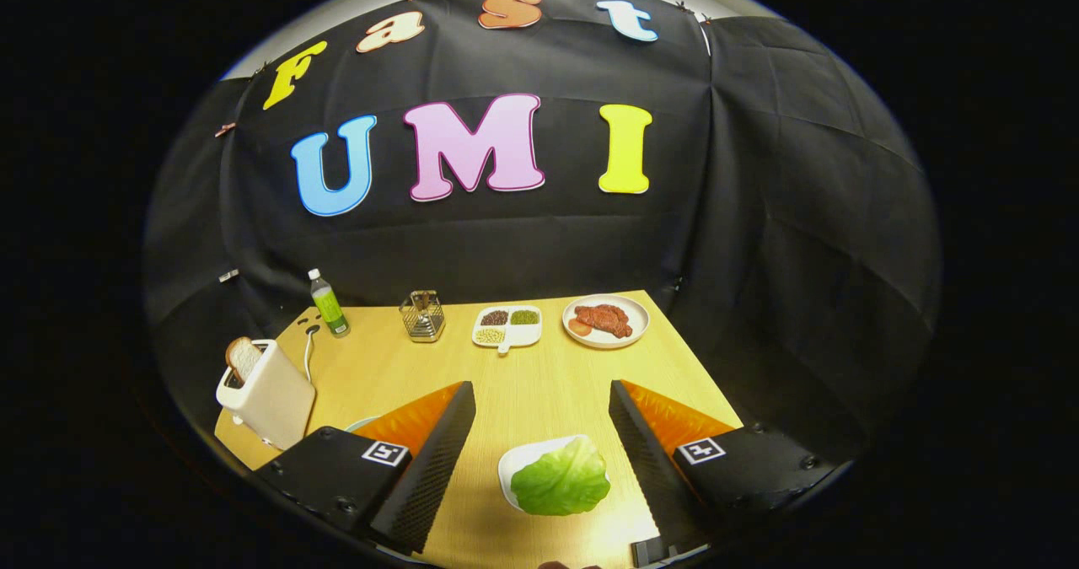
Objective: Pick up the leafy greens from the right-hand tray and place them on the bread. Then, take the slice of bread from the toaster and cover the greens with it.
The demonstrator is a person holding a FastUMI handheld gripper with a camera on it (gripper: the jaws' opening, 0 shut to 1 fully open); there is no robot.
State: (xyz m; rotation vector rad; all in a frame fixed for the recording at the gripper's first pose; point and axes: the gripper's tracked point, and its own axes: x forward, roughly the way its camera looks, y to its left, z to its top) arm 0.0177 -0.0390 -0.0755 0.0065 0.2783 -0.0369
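Note:
A green lettuce leaf [560, 481] lies on a small white tray [511, 466] on the wooden table, low between my two fingers. My gripper [539, 400] is open, its fingers spread wide to either side of the leaf and touching nothing. A white toaster [268, 394] stands at the table's left edge, beyond the left finger, with a slice of bread [243, 356] sticking up out of its slot. A pale rim [361, 423] peeks out behind the left finger; what it belongs to is hidden.
Along the table's far edge stand a green bottle [328, 303], a wire holder [422, 316], a white divided dish of beans [507, 327] and a white plate with meat [606, 320]. The toaster's cord [308, 351] runs back toward the bottle.

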